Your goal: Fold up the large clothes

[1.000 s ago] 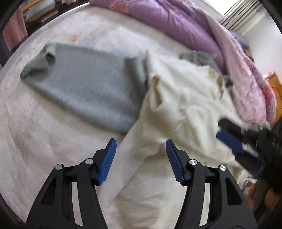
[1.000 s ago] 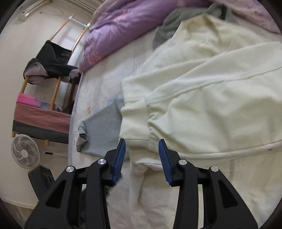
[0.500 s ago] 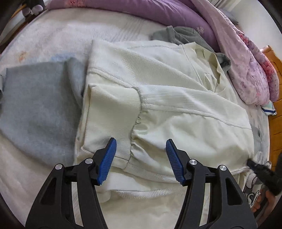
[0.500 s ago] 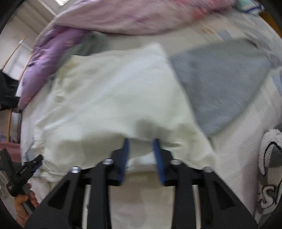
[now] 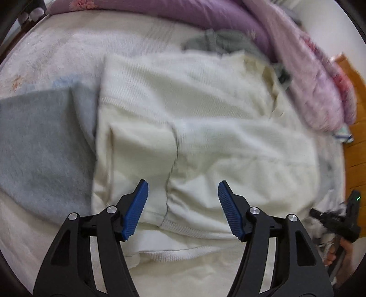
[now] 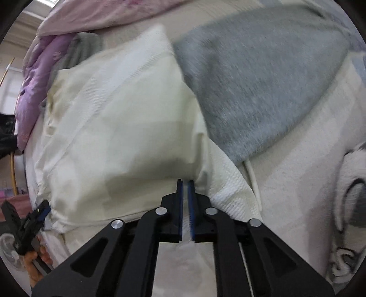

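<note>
Your cream top [image 5: 205, 141] lies spread on the bed [image 5: 57, 52], one sleeve folded across its front, with a grey garment [image 5: 39, 141] touching its side edge. Your left gripper [image 5: 183, 205] hangs over the near hem and the sleeve cuff with its jaws apart and nothing pinched; they have just been opening a little wider. Your right gripper [image 6: 185, 194] sits at the other near corner of the top, jaws nearly together after closing just now. A thin slot remains between the pads, and whether cloth sits in it you cannot tell from this view.

The main risk is on the right: if the pinch caught only the top layer, or nothing, lifting will peel the fold apart or leave that corner behind. If it also caught the bed cover, the sheet will rise with it. On the left, a bite taken at the cuff alone would drag the sleeve off its fold. The grey garment lies close enough to be dragged along.

Both views are blurred, so hem layers are hard to count. The collar end near the purple quilt [image 5: 217, 16] is unclear, and another grey item [image 5: 224, 41] there is half hidden.
</note>
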A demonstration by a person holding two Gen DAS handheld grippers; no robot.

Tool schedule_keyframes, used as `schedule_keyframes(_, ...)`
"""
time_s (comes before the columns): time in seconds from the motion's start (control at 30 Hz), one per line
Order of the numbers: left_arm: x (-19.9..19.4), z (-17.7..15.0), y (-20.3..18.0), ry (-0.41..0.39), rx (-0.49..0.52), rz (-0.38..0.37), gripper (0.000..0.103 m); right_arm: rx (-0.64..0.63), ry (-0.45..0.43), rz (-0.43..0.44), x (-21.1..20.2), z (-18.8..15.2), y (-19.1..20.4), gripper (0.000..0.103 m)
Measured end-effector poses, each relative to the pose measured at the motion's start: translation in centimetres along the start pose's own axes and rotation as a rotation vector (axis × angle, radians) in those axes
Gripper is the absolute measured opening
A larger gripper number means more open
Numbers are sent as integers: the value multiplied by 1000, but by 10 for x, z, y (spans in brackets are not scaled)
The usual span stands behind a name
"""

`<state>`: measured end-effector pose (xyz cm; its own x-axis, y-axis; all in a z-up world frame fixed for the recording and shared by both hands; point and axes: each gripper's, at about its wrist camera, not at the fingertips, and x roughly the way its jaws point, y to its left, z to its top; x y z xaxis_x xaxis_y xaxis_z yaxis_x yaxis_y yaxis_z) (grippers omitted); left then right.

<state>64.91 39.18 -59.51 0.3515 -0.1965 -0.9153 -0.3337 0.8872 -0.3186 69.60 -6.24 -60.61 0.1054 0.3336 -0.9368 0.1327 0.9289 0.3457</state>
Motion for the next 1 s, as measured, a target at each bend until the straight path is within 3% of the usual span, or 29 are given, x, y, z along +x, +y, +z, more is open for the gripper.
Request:
schedule_keyframes(0.17, -11, 50, 30, -35, -54, -24, 70, -78, -72, 19, -29, 44, 21, 38)
schedule_keyframes(0.27, 5, 89, 53, -18, -105, -12, 70, -115, -107, -18, -25, 86, 29, 38)
schedule_keyframes(0.3, 12, 103, 60, -11, -115, 31, 70, -120, -111, -22, -22, 97, 30, 38)
schedule_keyframes(0.47, 47, 143, 77, 60, -150, 49, 70, -34, -84, 3, 9, 156, 25, 41)
schedule_keyframes(0.63, 71, 153, 78, 116, -114, 77, 70, 121, -50, 10, 41, 191, 4, 41)
schedule_keyframes(0.77, 80, 155, 79, 129, -100, 87, 69, 145, -11, 26, 56, 199, 0, 41)
schedule_keyframes(0.93, 83, 154, 78, 132, -80, 132, 53, 128, 25, 13, 72, 200, 0, 40)
schedule_keyframes(1.0, 83, 152, 79, 129, -81, 149, 40, 103, -3, 19, 70, 199, 4, 29)
